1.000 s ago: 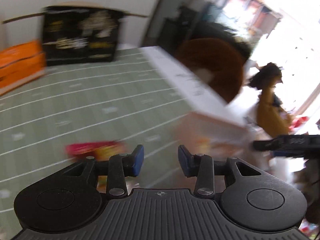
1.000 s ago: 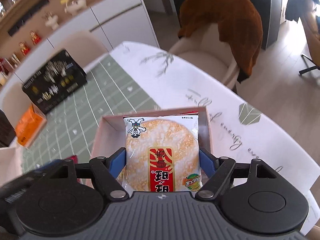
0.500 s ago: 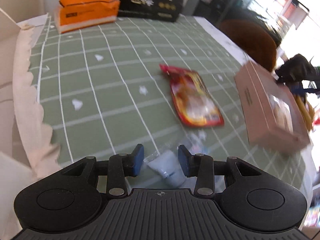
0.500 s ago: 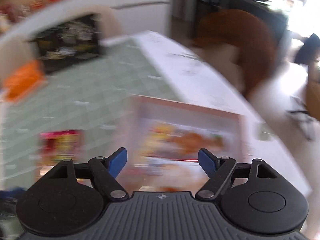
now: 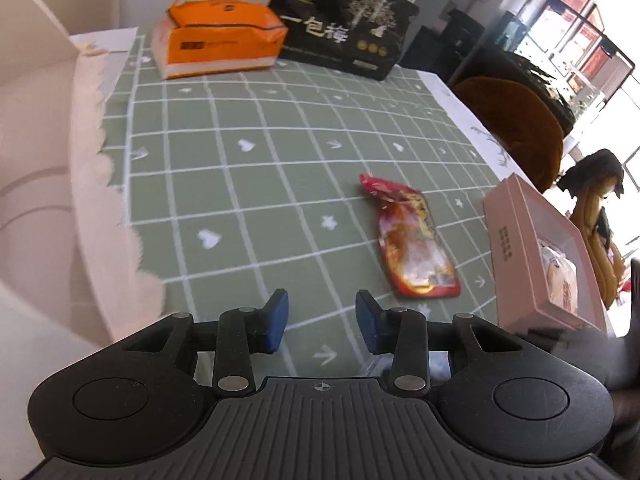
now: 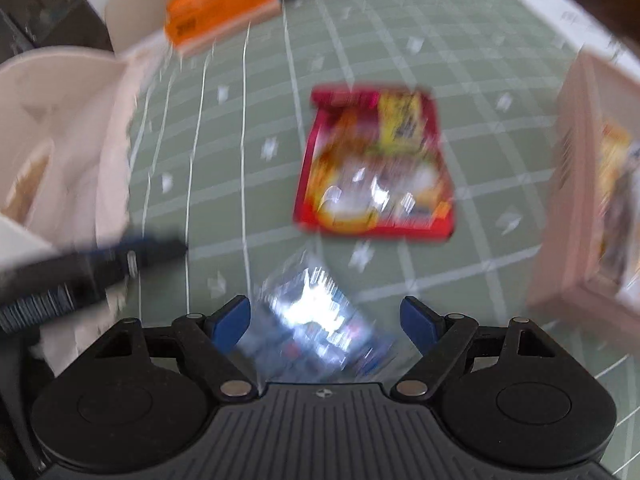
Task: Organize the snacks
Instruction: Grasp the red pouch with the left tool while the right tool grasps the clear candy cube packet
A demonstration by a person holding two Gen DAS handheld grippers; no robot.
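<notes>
A red snack packet (image 5: 412, 240) lies flat on the green checked tablecloth (image 5: 248, 184); it also shows in the right wrist view (image 6: 376, 164). A pink box (image 5: 536, 252) at the right holds a rice cracker packet (image 5: 562, 280); the box is at the right edge of the right wrist view (image 6: 580, 184). A shiny blue-and-clear packet (image 6: 316, 328) lies on the cloth between the open fingers of my right gripper (image 6: 326, 318). My left gripper (image 5: 318, 316) is open and empty above the cloth, left of the red packet.
An orange tissue pack (image 5: 220, 36) and a black gift box (image 5: 344, 20) stand at the table's far end. A pale scalloped container (image 5: 52, 184) stands at the left. A brown chair back (image 5: 516, 120) is beyond the right edge.
The right gripper has swung left from over the pink box to above the shiny blue packet. The left gripper has shifted a little; the blue packet is no longer between its fingers.
</notes>
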